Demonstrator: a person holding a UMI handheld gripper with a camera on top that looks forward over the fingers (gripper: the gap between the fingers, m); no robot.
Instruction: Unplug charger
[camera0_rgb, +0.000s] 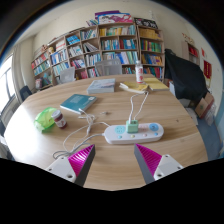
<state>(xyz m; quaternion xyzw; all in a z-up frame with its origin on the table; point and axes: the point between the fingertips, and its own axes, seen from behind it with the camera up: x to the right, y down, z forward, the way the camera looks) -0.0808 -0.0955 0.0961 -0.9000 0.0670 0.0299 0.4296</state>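
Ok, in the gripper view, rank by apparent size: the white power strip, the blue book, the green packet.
1. White power strip, the longest of the three.
2. Blue book.
3. Green packet.
Book and packet look close in size, and the strip lies nearest the open gripper, so this ranking is unsure.

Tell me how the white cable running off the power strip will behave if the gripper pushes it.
The white cable lies in loose curves on the table, so it is probably floppy and would likely slide and bunch. It joins the power strip, so that might get tugged. The gripper is open.
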